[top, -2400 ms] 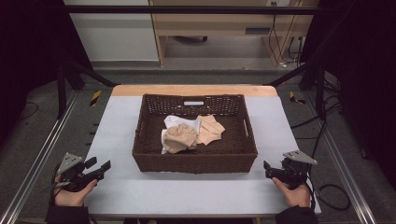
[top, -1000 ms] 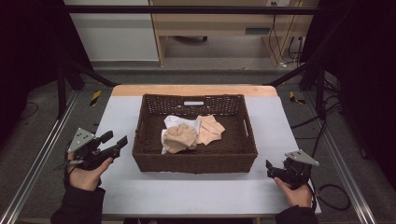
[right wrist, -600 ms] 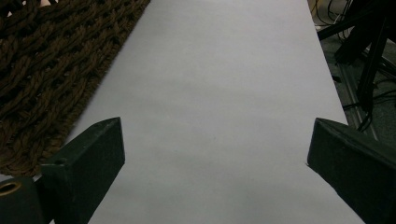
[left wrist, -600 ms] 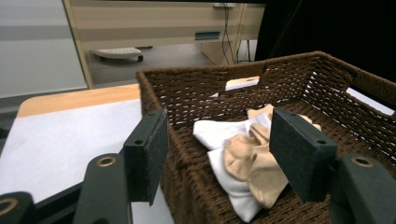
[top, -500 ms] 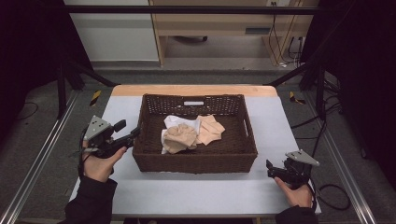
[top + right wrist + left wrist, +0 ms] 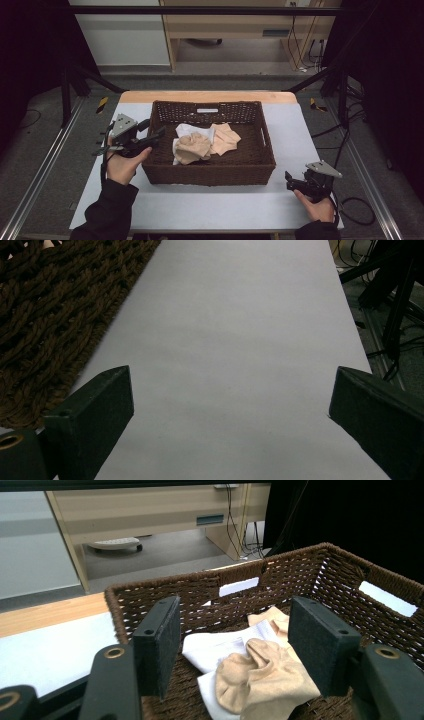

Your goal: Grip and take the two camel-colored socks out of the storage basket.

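A dark brown wicker basket point(image 6: 207, 176) sits mid-table on a white sheet. Inside it lie a crumpled beige cloth point(image 6: 192, 148), a white cloth point(image 6: 192, 131) beneath it, and a peach cloth point(image 6: 225, 137) to the right. My left gripper point(image 6: 154, 129) hovers at the basket's left rim, pointing inward, open with nothing between its jaws. In the left gripper view the left gripper point(image 6: 234, 605) frames the beige cloth point(image 6: 260, 675) and the white cloth point(image 6: 215, 647). My right gripper point(image 6: 292, 182) rests low near the basket's front right corner. In the right gripper view the right gripper point(image 6: 232, 372) stands open over the bare sheet.
The white sheet point(image 6: 210, 207) covers the table, with a wooden strip point(image 6: 205, 96) along the far edge. Metal rails run along both sides of the table. The basket wall point(image 6: 45, 315) lies left of my right gripper, and cables trail on the floor point(image 6: 350, 125) at the right.
My left gripper has risen from the table's front left and moved forward and right to the basket's left rim. The right gripper has stayed put.
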### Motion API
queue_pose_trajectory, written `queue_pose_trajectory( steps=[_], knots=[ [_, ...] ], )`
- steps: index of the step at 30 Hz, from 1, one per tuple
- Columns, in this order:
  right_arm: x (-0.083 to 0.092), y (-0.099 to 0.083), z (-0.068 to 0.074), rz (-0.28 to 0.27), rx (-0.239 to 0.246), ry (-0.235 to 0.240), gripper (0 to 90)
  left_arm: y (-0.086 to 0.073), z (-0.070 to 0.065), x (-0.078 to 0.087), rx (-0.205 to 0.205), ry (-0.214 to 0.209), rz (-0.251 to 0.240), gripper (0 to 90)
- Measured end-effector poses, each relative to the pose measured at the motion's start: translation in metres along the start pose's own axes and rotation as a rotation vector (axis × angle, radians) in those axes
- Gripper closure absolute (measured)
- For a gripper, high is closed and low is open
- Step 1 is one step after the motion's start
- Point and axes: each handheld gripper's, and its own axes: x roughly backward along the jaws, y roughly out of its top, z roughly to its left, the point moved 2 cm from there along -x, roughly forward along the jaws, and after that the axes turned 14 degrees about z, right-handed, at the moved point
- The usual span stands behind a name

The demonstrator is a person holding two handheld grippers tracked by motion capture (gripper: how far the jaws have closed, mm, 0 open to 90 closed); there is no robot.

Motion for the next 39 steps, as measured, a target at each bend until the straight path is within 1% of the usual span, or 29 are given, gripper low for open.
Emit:
queue_pose_trajectory(
  steps=[5,9,15,16,17,19,20,22,26,27,28,29,32,37,39],
  knots=[
    [0.000,0.000,0.000,0.000,0.002,0.000,4.5,0.005,-0.005,-0.011,-0.007,0.000,0.006,38.3],
    [-0.001,0.000,0.000,0.001,0.002,0.000,4.5,0.008,-0.007,-0.021,-0.014,-0.001,0.019,38.6],
    [-0.001,0.000,-0.001,0.001,0.004,-0.001,4.6,0.015,-0.010,-0.035,-0.017,-0.006,0.025,38.6],
    [-0.001,0.000,-0.001,0.000,0.003,-0.001,4.6,0.016,-0.010,-0.039,-0.018,-0.006,0.023,38.6],
    [-0.001,0.000,-0.001,0.000,0.002,0.000,4.6,0.016,-0.010,-0.039,-0.018,-0.006,0.023,38.6],
    [-0.001,0.000,-0.001,0.001,0.001,-0.001,4.6,0.016,-0.011,-0.048,-0.025,-0.004,0.034,38.1],
    [-0.001,0.000,-0.001,0.003,0.002,-0.001,4.6,0.016,-0.011,-0.048,-0.025,-0.004,0.034,37.9],
    [-0.001,0.000,-0.001,0.003,0.006,-0.002,4.6,0.014,-0.013,-0.055,-0.031,-0.003,0.044,37.9],
    [-0.001,0.000,-0.001,0.006,0.005,-0.001,4.8,0.010,-0.015,-0.067,-0.043,-0.001,0.072,37.7],
    [-0.001,0.000,-0.001,0.006,0.005,-0.001,4.8,0.010,-0.015,-0.068,-0.043,-0.003,0.086,37.7],
    [-0.001,0.000,-0.001,0.006,0.005,0.000,4.8,0.011,-0.015,-0.069,-0.040,-0.004,0.085,37.9],
    [-0.001,0.000,-0.001,0.007,0.004,0.000,4.8,0.011,-0.015,-0.070,-0.035,-0.007,0.072,37.8],
    [-0.002,0.000,0.000,0.010,0.006,0.000,4.9,0.011,-0.014,-0.074,-0.046,0.001,0.067,37.8],
    [-0.002,0.000,0.000,0.013,0.007,0.001,4.9,0.009,-0.011,-0.082,-0.051,0.014,0.091,37.8],
    [-0.002,0.000,0.000,0.013,0.009,-0.002,4.9,0.007,-0.012,-0.086,-0.064,0.017,0.108,37.8]
  ],
)
